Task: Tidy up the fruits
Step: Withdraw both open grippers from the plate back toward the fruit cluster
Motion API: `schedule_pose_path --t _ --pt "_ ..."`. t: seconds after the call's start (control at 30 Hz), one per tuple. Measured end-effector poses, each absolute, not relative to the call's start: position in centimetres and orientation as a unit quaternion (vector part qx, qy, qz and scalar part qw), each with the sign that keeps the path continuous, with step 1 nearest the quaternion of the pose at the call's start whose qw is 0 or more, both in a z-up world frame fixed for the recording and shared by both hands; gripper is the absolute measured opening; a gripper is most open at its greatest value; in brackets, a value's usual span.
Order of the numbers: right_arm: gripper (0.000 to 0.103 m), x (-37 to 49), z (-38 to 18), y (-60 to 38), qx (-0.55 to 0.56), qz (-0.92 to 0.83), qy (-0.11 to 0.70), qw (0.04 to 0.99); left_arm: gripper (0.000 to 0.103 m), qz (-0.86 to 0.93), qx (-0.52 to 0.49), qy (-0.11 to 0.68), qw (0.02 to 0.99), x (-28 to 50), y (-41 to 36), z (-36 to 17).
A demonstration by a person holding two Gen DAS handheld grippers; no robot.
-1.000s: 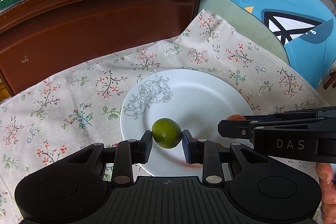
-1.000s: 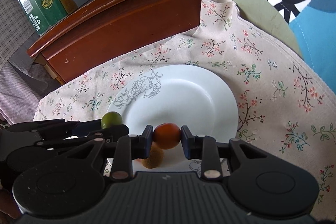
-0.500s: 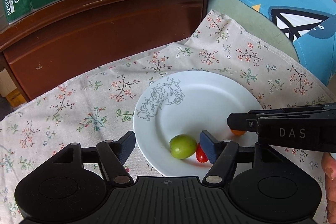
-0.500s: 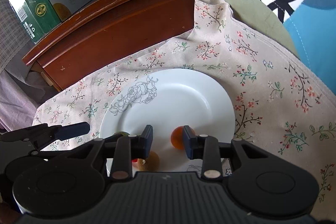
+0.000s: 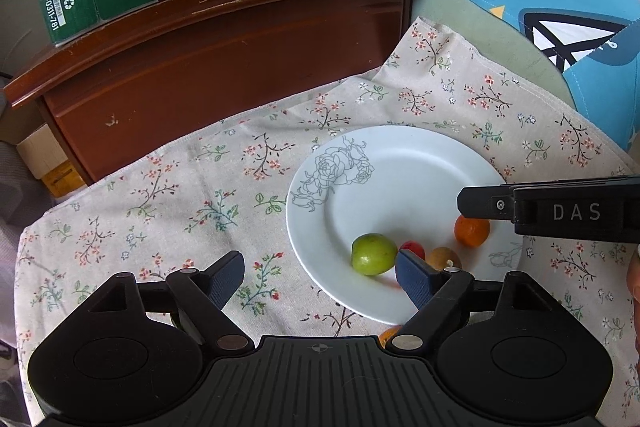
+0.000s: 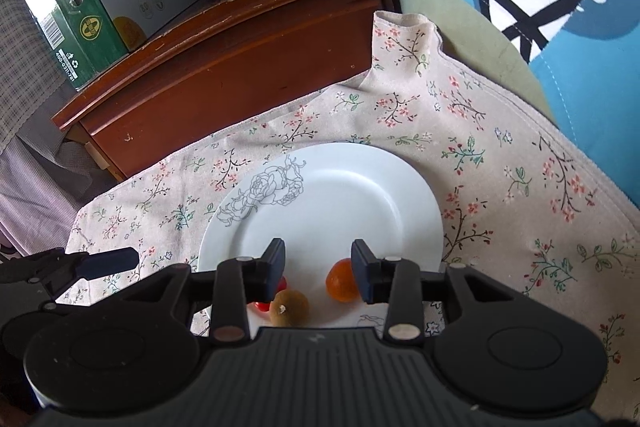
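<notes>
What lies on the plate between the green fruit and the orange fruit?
In the left wrist view, a small red fruit and a brown fruit lie between the green fruit and orange fruit.

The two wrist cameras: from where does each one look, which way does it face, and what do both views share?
Left wrist view: sits on the left tool, faces forward and down at the white plate from its left side; its open fingers show, the right tool enters from the right, and a hand shows at the edge.
Right wrist view: sits on the right tool, faces forward and down over the plate's near rim; its own open fingers and the left tool's fingertip show.
Shared: plate, orange fruit, brown fruit, red fruit, floral cloth, wooden cabinet.
</notes>
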State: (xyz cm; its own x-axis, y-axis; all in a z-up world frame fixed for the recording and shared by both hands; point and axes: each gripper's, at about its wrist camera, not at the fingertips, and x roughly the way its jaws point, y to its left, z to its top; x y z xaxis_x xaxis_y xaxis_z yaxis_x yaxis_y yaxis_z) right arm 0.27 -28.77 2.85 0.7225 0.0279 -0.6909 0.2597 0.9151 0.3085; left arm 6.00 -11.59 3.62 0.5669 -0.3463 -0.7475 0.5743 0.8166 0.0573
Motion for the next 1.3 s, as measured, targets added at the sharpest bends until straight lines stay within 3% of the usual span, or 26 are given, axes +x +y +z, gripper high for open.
schedule_pose_path --t 0.9,1.3 --pt "0.041 -5.5 2.8 -27.1 0.211 -0.056 0.382 0.898 0.081 -0.192 0.041 0.429 0.882 4.3 -0.2 4.3" --pt "0.041 -7.3 1.3 -25.6 0.204 -0.040 0.413 0.887 0.081 -0.203 0.082 0.442 0.870 3.2 -1.3 2.2"
